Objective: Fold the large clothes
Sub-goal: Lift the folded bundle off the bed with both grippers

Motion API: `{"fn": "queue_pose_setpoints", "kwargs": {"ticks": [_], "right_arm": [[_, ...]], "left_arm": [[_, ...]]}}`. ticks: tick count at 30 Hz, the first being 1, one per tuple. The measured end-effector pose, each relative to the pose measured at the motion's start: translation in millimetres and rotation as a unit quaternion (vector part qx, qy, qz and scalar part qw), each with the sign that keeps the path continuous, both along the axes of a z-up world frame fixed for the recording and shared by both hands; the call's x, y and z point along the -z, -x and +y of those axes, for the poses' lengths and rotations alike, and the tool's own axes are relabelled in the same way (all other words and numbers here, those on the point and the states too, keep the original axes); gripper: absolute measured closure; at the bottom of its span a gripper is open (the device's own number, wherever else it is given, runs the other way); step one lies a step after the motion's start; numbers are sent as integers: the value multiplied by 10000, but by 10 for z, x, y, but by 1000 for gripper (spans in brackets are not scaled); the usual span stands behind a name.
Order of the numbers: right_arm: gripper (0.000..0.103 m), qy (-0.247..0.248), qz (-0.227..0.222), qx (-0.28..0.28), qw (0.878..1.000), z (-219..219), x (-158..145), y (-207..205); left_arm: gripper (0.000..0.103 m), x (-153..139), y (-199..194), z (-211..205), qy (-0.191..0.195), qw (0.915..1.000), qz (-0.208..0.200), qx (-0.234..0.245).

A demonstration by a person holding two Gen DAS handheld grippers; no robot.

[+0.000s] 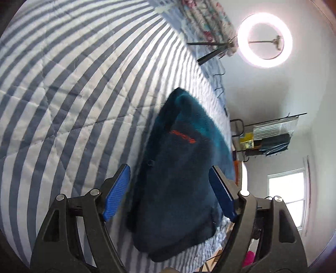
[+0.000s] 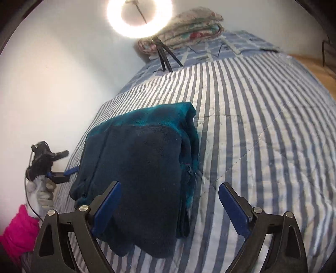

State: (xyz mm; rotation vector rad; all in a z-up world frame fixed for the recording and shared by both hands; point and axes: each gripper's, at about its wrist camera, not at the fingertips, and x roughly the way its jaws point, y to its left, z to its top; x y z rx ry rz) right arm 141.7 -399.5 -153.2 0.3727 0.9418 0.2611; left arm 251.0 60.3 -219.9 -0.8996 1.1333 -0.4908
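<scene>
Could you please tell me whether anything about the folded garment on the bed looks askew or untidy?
The teal fleece jacket lies folded on the striped quilt, mostly tidy. One thing stands out: its layers fan out unevenly along the zipper side, and the near corner sags toward the quilt's edge.

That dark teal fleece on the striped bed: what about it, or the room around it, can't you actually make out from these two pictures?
- Fleece: orange chest lettering blurred, unreadable in the left wrist view; absent from the right.
- Its sleeves and underside: hidden inside the fold, both views.
- Ring light: cut off by the top edge and glare, right wrist view.
- Shelf rack: contents too small to name, left wrist view.
- Gloved hand beside the bed: its pink sleeve runs off the edge.
</scene>
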Motion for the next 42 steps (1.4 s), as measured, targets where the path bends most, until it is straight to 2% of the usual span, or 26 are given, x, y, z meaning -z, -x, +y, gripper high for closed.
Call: {"fn": "queue_pose_setpoints", "kwargs": {"ticks": [8,12,17,20,21,23,26,28,31,36,42], "right_arm": [[17,-809,518,157,9953,-140,381,-342],[17,-1221,648,122,9903,-137,569,-491],[15,-1568,586,147,9858,-151,638,-623],[20,-1633,571,64,9849,-112,646,-692],[23,-1635,588,44,9848,-102,654,-735],[25,-1632,582,40,9849,-99,645,-717],[38,-1577,604,9,9856,-79,613,-691],[51,-1462,564,-31,9876,-49,567,-671],[62,-1050,474,-70,9933,36,439,-668],[69,-235,299,-149,9992,237,179,-661],[72,419,19,-227,9989,430,-129,-513]], "left_arm": [[24,244,-276,-150,339,9992,74,216],[24,296,-413,-264,309,9991,78,288],[24,260,-496,-420,122,9990,-100,414],[35,266,-549,-501,50,9989,-138,434],[42,282,-569,-523,77,9990,-121,421],[48,285,-590,-568,88,9992,-104,381],[59,218,-575,-633,-113,9990,-222,358],[67,147,-569,-688,-302,9984,-317,362],[73,16,-532,-784,-693,9955,-525,379],[79,-231,-427,-976,-1365,9856,-889,454],[81,-480,-297,-1143,-1695,9773,-1153,531]]}}
